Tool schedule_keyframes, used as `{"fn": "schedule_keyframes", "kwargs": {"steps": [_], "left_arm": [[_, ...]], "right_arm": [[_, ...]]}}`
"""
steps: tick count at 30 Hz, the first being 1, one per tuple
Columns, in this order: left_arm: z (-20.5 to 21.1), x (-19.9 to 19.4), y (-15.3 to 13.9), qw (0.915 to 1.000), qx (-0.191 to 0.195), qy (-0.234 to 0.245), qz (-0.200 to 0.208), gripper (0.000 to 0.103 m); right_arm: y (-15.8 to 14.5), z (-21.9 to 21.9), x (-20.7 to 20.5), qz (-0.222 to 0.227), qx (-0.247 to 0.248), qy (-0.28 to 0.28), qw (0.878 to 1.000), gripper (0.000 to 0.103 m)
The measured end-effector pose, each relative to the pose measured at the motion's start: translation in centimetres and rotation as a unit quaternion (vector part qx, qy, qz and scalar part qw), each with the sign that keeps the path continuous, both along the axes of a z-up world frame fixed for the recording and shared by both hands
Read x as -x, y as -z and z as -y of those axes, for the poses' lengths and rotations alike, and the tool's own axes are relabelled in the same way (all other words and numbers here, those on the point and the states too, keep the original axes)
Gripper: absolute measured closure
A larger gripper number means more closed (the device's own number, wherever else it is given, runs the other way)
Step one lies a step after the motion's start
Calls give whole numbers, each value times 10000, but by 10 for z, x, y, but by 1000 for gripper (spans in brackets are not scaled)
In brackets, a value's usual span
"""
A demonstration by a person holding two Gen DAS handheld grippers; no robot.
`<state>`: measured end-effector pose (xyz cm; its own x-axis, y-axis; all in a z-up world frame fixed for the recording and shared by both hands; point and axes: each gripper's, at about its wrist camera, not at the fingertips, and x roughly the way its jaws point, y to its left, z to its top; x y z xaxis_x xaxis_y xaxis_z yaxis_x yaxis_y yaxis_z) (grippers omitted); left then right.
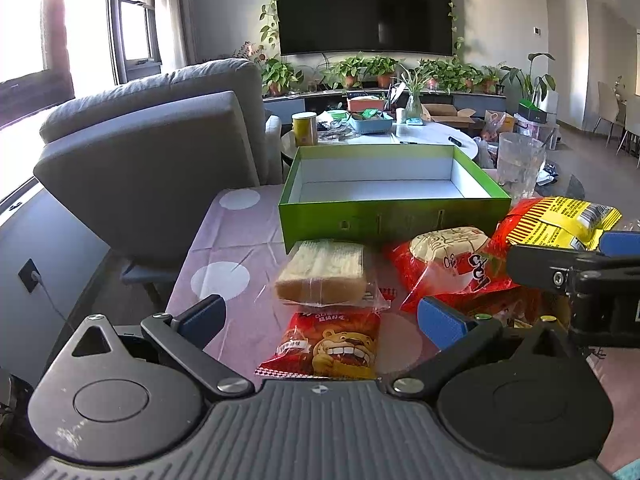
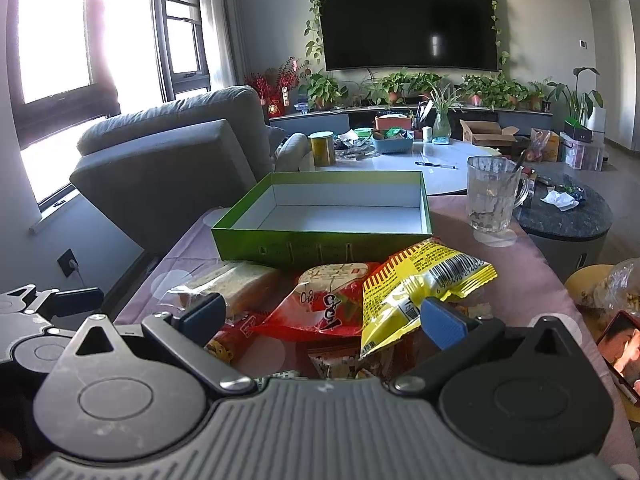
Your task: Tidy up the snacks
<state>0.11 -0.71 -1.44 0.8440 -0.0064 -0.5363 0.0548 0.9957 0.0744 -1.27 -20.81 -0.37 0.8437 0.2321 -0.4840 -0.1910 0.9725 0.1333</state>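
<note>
Several large things fill the room behind the worktop (image 1: pixel 224 248): a dark wall television (image 1: pixel 362 6) framed by trailing vines, a grey sofa (image 1: pixel 160 152), and a row of potted plants (image 1: pixel 360 68) beneath the screen. A round white coffee table (image 2: pixel 400 160) carries a yellow can (image 2: pixel 322 147), a blue basket and clutter. The worktop wears a mauve cloth with pale dots.

On it sits the open green box (image 1: pixel 384 220), white inside and holding nothing, its near wall just behind the snacks. A clear glass mug (image 2: pixel 493 196) stands to the box's right.

The snacks lie in a loose heap in front of the box. A wrapped sponge cake (image 1: pixel 322 272) rests against the box's near wall. Beside it lies a red packet with Korean lettering (image 1: pixel 448 264), too warped to read. A yellow-and-red packet (image 2: pixel 416 288) shows a barcode and fine print that stays illegible; it tilts over the red one. Nearest the left camera is a red bag with a grinning cartoon bear (image 1: pixel 332 344) and Chinese characters.

The left tongs (image 1: pixel 320 318) stand spread wide, gripping nothing, over the bear bag. The right tongs (image 2: pixel 322 316) are likewise released, with the yellow packet's corner against the right blue pad (image 2: pixel 442 326).
</note>
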Motion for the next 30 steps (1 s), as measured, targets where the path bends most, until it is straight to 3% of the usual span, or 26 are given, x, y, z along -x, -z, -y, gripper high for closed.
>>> {"fn": "schedule_keyframes", "kwargs": {"steps": [30], "left_arm": [[-2,-1,2,10000,-2,-17,-35,0]], "right_arm": [[0,-1,0,-69,-36,29,10000,12]]}}
